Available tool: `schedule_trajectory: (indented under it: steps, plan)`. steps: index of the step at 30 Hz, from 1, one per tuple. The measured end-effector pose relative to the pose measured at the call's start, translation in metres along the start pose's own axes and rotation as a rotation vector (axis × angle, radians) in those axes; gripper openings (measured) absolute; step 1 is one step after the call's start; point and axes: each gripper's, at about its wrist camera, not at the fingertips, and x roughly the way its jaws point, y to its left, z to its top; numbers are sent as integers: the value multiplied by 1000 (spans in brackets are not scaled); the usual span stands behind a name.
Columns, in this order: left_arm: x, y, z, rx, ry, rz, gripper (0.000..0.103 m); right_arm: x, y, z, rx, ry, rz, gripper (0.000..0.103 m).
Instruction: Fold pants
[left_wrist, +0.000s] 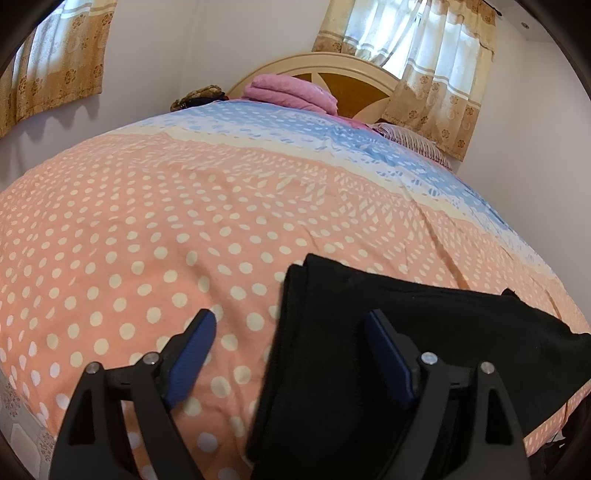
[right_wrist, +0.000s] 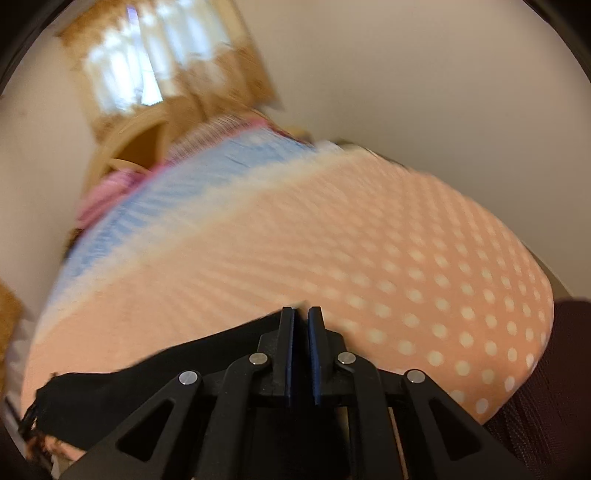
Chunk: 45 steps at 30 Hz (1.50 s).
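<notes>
Folded black fabric pants are laid on the peach polka-dotted bedspread. The left gripper is spread wide above them; the right gripper is parted narrowly, nothing clamped.

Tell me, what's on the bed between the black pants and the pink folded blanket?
Nothing. In the left wrist view, only bare polka-dot bedspread stretches from the black fabric pants to the pink folded blanket by the headboard.

The left hand-held gripper tilts downward, its 2 blue-padded fingers spread wide apart. The right hand-held gripper also tilts downward, jaws parted by only a narrow slit.
</notes>
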Motion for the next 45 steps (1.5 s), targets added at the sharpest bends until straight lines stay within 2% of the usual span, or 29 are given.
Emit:
schedule_trajectory:
  steps: [1,2,4,6,7,9,11,14,16,19,20,22,24,26,29,32,34,36,37,40,43,45]
  plan:
    - [0,0,-1,0,0,-1,86,-2,-5,-2,8,-29,-35,54]
    - [0,-1,-1,-1,0,0,86,-6,-9,-4,20,-50,-22,60]
    - [1,-2,-1,9,0,8,86,-19,-10,-7,30,-69,-10,61]
    - [1,-3,-2,23,-1,23,88,-42,6,-12,-21,-121,-33,61]
    - [1,-3,-2,23,-2,29,90,-53,21,-14,-67,-146,-15,61]
    - [3,-4,-2,14,-3,43,91,-71,58,-23,-164,-161,72,61]
    - [4,-5,-2,8,-7,52,93,-77,102,-38,-272,-139,189,61]
    - [4,-3,-3,4,-16,46,93,-68,163,-67,-407,-85,343,61]
    - [4,1,-4,3,-19,39,93,-49,201,-94,-474,-9,400,61]
    - [2,4,-6,9,-24,30,93,-18,231,-140,-556,172,429,61]
    - [1,5,-7,11,-27,27,93,-13,238,-165,-615,222,407,62]
    - [0,6,-9,18,-33,24,93,-27,250,-194,-789,127,321,63]
    - [-1,6,-11,22,-37,21,94,-38,258,-203,-866,147,340,63]
    - [-1,7,-11,20,-38,22,95,-52,262,-193,-836,124,412,63]
    - [-3,6,-11,17,-43,23,95,-62,276,-173,-778,67,469,63]
    - [-4,6,-13,12,-51,22,95,-35,294,-153,-668,109,526,63]
    - [-4,5,-15,16,-57,26,95,-2,301,-151,-638,182,496,63]
    - [-5,5,-17,23,-61,31,96,25,305,-151,-615,176,414,63]
    - [-7,4,-17,22,-60,35,96,31,303,-146,-586,176,423,63]
    - [-21,-1,-19,29,-70,66,96,15,298,-143,-515,165,455,63]
    - [-42,-11,-20,68,-117,68,96,-16,291,-154,-563,128,479,63]
    - [-55,-21,-18,98,-154,67,96,-25,283,-165,-583,145,504,63]
